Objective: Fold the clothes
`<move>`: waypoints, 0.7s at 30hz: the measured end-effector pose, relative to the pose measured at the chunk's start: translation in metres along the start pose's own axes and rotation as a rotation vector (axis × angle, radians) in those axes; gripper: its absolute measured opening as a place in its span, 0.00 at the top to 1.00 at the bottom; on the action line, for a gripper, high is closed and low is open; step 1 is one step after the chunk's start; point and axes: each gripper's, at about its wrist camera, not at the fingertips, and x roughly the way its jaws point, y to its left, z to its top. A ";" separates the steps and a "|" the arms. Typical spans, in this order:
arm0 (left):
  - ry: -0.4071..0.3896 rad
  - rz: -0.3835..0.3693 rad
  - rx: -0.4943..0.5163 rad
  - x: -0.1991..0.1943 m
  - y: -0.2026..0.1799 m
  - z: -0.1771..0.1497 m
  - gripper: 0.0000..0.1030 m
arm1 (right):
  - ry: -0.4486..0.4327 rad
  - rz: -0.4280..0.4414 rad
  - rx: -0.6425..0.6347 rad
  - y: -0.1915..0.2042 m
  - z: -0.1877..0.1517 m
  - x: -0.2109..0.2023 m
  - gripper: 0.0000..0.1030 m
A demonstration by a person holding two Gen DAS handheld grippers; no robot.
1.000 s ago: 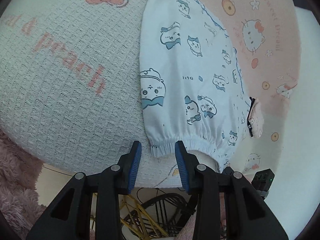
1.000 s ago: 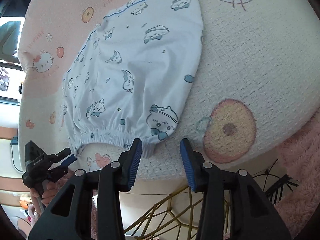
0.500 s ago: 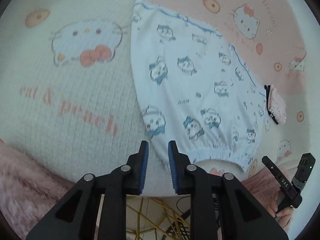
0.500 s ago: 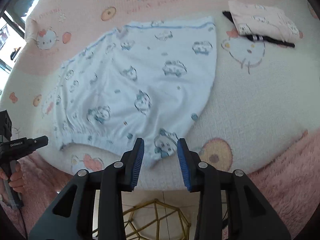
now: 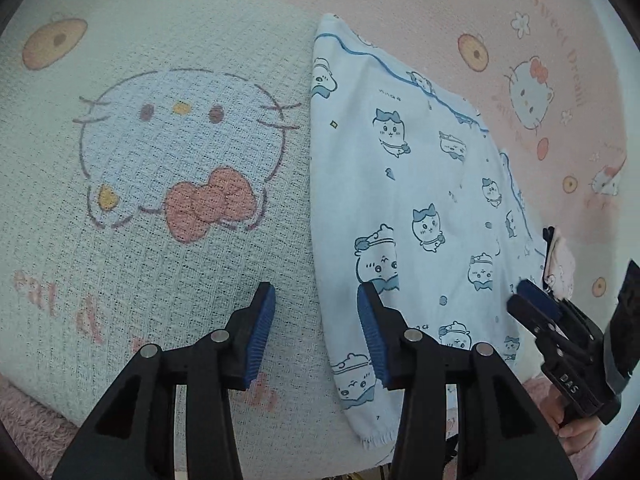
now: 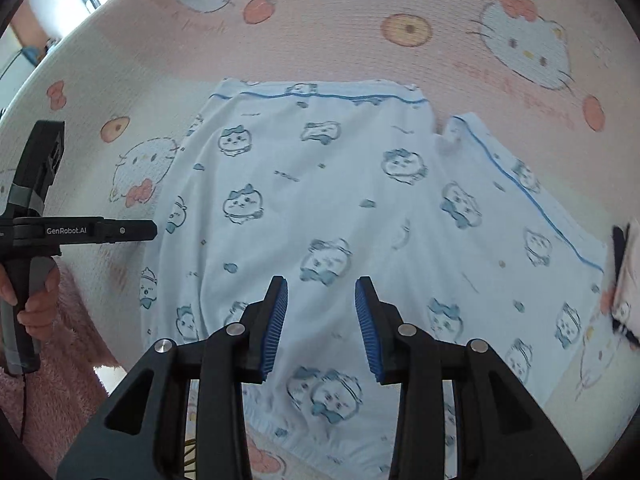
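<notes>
Fingers of the left gripper (image 5: 316, 328) are spread, holding nothing, above the side edge of the light blue shorts (image 5: 420, 216). The right gripper (image 6: 321, 322) is spread too, over the middle of the shorts, which lie flat on the pink cat-print blanket (image 6: 360, 8). A small folded pink cloth (image 6: 628, 280) lies beside them.

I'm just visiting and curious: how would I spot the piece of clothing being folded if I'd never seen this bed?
Look at the pink and cream cat-print blanket covering the bed. Spread flat in its middle, under the open right gripper, lie the pale blue shorts. They carry small blue cartoon animals and dark blue piping, unlike the little pink folded item at their right edge.
</notes>
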 end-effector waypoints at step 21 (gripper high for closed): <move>-0.032 0.045 0.063 -0.010 -0.007 0.009 0.98 | 0.035 -0.002 0.092 0.007 0.013 0.065 0.65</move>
